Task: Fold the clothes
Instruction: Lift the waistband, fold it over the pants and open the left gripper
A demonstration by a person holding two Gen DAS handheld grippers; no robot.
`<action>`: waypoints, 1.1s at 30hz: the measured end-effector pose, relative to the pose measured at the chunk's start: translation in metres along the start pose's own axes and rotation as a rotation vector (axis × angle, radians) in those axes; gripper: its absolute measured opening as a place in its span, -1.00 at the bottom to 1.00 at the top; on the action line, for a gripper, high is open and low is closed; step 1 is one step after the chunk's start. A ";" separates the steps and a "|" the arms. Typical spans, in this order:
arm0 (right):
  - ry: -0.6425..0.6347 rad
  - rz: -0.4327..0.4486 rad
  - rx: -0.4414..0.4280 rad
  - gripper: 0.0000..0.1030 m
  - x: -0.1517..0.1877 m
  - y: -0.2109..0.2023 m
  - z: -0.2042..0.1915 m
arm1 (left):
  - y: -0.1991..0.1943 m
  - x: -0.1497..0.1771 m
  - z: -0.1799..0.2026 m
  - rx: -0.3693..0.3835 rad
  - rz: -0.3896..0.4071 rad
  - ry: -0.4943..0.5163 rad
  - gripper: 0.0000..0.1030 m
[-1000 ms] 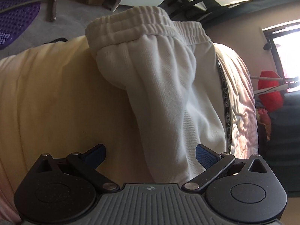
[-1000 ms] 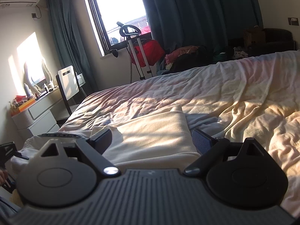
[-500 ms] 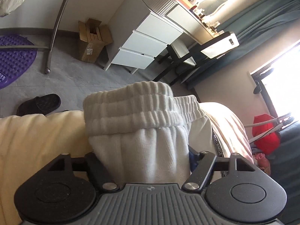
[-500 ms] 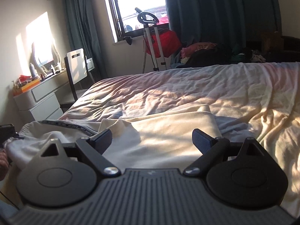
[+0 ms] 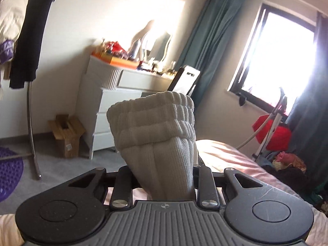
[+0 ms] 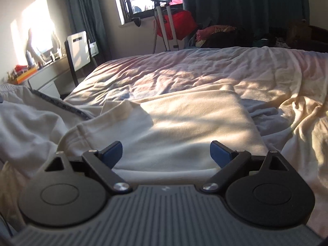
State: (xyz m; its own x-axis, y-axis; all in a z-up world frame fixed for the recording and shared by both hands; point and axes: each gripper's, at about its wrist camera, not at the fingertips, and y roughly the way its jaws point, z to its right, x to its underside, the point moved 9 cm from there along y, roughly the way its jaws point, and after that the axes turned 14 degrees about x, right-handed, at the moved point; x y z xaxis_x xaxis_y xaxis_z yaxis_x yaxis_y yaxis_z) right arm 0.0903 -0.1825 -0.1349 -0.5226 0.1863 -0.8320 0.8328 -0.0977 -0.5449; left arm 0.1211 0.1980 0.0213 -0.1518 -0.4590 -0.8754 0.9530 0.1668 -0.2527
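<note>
L wrist view: the left gripper [image 5: 163, 176] is pinching the white sweatpants [image 5: 157, 135] just below the ribbed elastic waistband [image 5: 151, 114]. Its jaws have just been closing and are now pressing on the bunched fabric, w/ the waistband sticking up past the fingers. The garment is being held up off the bed [image 5: 223, 155], which is showing below and to the right. Behind it a white dresser [image 5: 106, 110] w/ clutter on top is standing against the wall, a cardboard box [image 5: 66, 137] is sitting on the floor beside it, and teal curtains [image 5: 207, 47] are hanging next to a bright window [image 5: 278, 61]. A black garment [image 5: 28, 32] is hanging at top left.

R wrist view: the right gripper [image 6: 166, 153] is hovering w/ jaws spread wide, blue pads [image 6: 112, 151] well apart, nothing between them. It is pointing over a cream folded cloth [image 6: 194, 127] lying flat on the bed sheet [image 6: 194, 71]. The sweatpants [image 6: 26, 123] are trailing in from the left edge, dark side stripe [image 6: 59, 104] showing, partly overlapping the cream cloth's left end. Sunlight is falling across the sheet. A red bag [image 6: 180, 26] and a pile of clothes [image 6: 221, 32] are sitting beyond the bed under the window.
</note>
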 end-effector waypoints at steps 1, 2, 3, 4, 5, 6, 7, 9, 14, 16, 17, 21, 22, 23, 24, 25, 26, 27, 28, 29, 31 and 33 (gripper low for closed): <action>0.039 0.019 0.005 0.82 -0.007 -0.006 0.009 | -0.003 -0.004 0.021 0.024 0.019 0.002 -0.49; 0.079 0.037 0.010 0.82 -0.014 -0.012 0.019 | -0.006 -0.008 0.041 0.048 0.037 0.004 -0.52; 0.118 0.055 0.016 0.82 -0.020 -0.017 0.030 | -0.009 -0.011 0.064 0.072 0.054 0.012 -0.54; 0.155 0.078 0.028 0.82 -0.026 -0.021 0.042 | -0.011 -0.014 0.088 0.095 0.071 0.022 -0.55; 0.192 0.101 0.043 0.82 -0.032 -0.025 0.054 | -0.013 -0.016 0.111 0.118 0.088 0.033 -0.55; 0.225 0.123 0.067 0.82 -0.038 -0.028 0.067 | -0.016 -0.015 0.136 0.140 0.104 0.048 -0.55; 0.259 0.141 0.093 0.82 -0.044 -0.030 0.080 | -0.018 -0.014 0.162 0.162 0.121 0.065 -0.56; 0.333 0.177 0.147 0.82 -0.056 -0.033 0.110 | -0.020 -0.003 0.212 0.206 0.142 0.106 -0.57; 0.491 0.239 0.253 0.82 -0.067 -0.038 0.174 | -0.020 0.063 0.327 0.331 0.158 0.242 -0.60; 0.551 0.262 0.304 0.82 -0.067 -0.040 0.196 | -0.022 0.116 0.365 0.400 0.140 0.328 -0.60; 0.581 0.274 0.328 0.82 -0.066 -0.041 0.207 | -0.023 0.149 0.380 0.429 0.119 0.377 -0.60; 0.693 0.308 0.360 0.83 -0.063 -0.041 0.232 | -0.017 0.279 0.415 0.492 -0.027 0.553 -0.60; 0.700 0.311 0.355 0.83 -0.061 -0.040 0.234 | -0.014 0.302 0.417 0.496 -0.051 0.589 -0.60; 0.698 0.307 0.354 0.83 -0.060 -0.038 0.235 | -0.012 0.322 0.417 0.496 -0.070 0.622 -0.59; 0.694 0.299 0.352 0.83 -0.058 -0.035 0.235 | -0.010 0.342 0.418 0.497 -0.088 0.655 -0.55; 0.690 0.291 0.350 0.83 -0.057 -0.031 0.236 | -0.009 0.352 0.417 0.498 -0.093 0.675 -0.53; 0.689 0.281 0.347 0.83 -0.056 -0.028 0.237 | -0.009 0.360 0.415 0.499 -0.093 0.690 -0.42; 0.696 0.269 0.344 0.83 -0.054 -0.024 0.238 | -0.008 0.363 0.415 0.499 -0.095 0.700 -0.32; 0.704 0.256 0.340 0.83 -0.051 -0.021 0.240 | -0.008 0.363 0.412 0.504 -0.104 0.700 -0.19; 0.715 0.240 0.332 0.83 -0.049 -0.017 0.241 | -0.005 0.363 0.408 0.520 -0.124 0.695 -0.01; 0.734 0.212 0.318 0.83 -0.045 -0.009 0.241 | -0.004 0.360 0.402 0.628 -0.209 0.640 0.91; 0.744 0.187 0.310 0.83 -0.041 -0.003 0.240 | -0.005 0.354 0.387 0.739 -0.298 0.570 0.99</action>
State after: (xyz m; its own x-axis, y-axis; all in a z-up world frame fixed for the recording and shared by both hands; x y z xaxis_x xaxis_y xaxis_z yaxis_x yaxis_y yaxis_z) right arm 0.0652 -0.4248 -0.1236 -0.0321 0.7281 -0.6847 0.7489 -0.4362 -0.4989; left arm 0.1641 -0.3025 -0.1276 -0.3314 0.1290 -0.9346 0.7500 -0.5650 -0.3439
